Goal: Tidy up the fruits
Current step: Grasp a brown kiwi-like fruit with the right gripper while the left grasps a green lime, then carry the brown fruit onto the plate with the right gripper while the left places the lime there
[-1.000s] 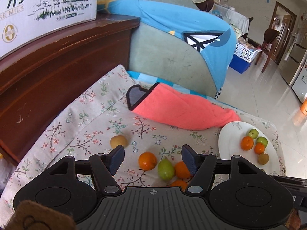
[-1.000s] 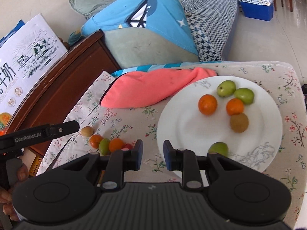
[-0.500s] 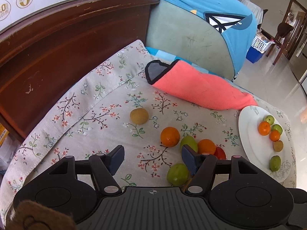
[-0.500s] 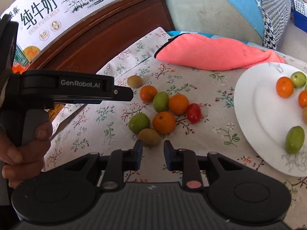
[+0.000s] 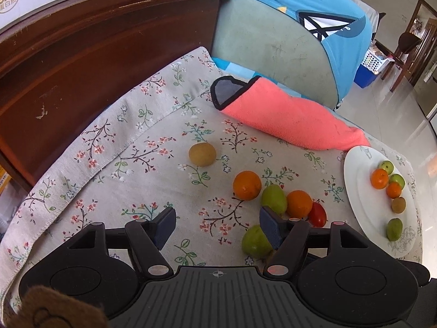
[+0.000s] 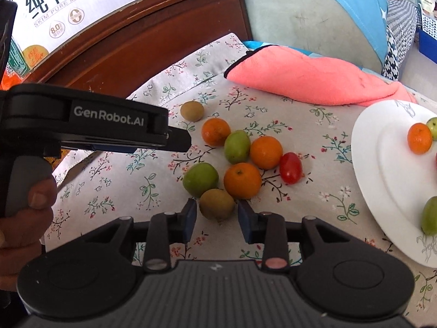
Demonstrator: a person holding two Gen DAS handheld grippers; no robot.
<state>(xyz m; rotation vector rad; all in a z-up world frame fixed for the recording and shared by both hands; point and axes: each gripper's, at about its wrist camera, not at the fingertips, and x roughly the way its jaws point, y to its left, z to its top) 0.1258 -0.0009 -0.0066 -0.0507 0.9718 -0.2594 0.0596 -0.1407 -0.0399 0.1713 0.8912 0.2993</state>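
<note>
right gripper (image 6: 217,216) parted, straddling brown fruit (image 6: 216,204), unpinched, lined up for plate (image 6: 382,180); left gripper (image 5: 217,225) open, empty

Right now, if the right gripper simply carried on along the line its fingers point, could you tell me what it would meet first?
Most likely the brownish-green fruit, which sits just ahead of the right gripper, centred between its slightly parted jaws. An orange lies right behind it. How much gap remains is hard to judge in the fisheye view.
</note>
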